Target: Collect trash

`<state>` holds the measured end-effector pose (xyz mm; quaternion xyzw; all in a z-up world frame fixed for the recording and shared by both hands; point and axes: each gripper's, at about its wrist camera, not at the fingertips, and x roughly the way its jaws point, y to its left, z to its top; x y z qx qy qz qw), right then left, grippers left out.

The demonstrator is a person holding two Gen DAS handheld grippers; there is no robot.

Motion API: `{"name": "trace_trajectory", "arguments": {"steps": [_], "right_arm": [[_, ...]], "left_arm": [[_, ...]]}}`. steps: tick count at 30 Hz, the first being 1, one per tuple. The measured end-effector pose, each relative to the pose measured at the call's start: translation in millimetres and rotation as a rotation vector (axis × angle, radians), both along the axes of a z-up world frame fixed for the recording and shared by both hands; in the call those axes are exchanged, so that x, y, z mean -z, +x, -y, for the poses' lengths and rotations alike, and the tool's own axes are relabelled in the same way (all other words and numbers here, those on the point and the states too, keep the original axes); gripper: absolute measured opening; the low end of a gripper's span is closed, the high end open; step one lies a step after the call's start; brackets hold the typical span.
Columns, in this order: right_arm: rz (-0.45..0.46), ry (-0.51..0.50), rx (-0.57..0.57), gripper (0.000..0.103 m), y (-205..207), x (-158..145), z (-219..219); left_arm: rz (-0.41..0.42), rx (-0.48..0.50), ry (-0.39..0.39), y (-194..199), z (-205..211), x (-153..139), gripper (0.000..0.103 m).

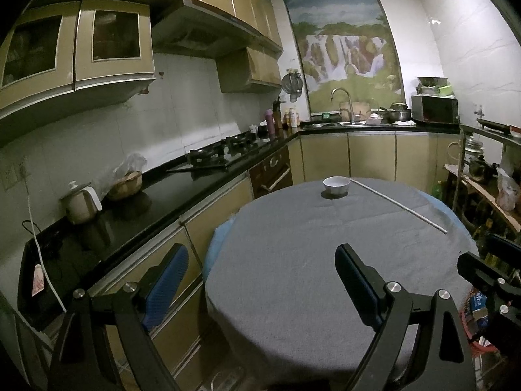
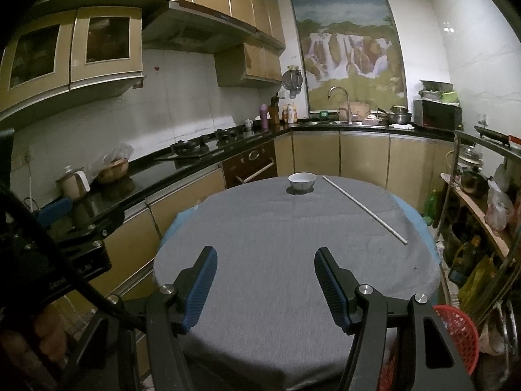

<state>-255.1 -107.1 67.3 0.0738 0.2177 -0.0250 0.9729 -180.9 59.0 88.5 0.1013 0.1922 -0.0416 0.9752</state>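
Landmark: round table (image 1: pixel 293 293) covered with a grey cloth, blue underlayer showing at its edges. Left gripper (image 1: pixel 260 280) hovers above the near-left part of the table, jaws spread wide, nothing between the blue pads, grey cloth visible through the gap. Right gripper (image 2: pixel 263 280) hovers over the near edge of the table, jaws parted less widely, also released and empty; the pads touch no object. On the far side of the table sits a white bowl (image 2: pixel 302 181), upright, contents not visible from this angle. Just right of the bowl lies a long thin white stick (image 2: pixel 363 209), possibly a straw or rod, running diagonally from near the bowl toward the right edge of the table; it lies flat on the cloth, apart from the bowl. Both objects are well apart from either gripper. At the near-right of the table, below its edge, stands a red mesh basket (image 2: pixel 456 335). Left of the table runs a black countertop (image 1: pixel 162 192) with a kettle (image 1: pixel 79 203) on it. In the right wrist view, a hand (image 2: pixel 45 332) holding the left gripper's body shows at the table's near-left.
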Motion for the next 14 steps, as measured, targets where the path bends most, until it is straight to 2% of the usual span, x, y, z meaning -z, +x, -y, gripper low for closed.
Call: {"name": "trace_trajectory", "arguments": {"steps": [8, 14], "right_arm": [[-0.022, -0.035, 0.008, 0.066, 9, 1, 12], [-0.064, 0.012, 0.037, 0.066, 24, 10, 45]], "left_arm": [[-0.032, -0.002, 0.007, 18, 16, 6, 0.092], [-0.066, 0.01, 0.025, 34, 37, 14, 0.092]]}}
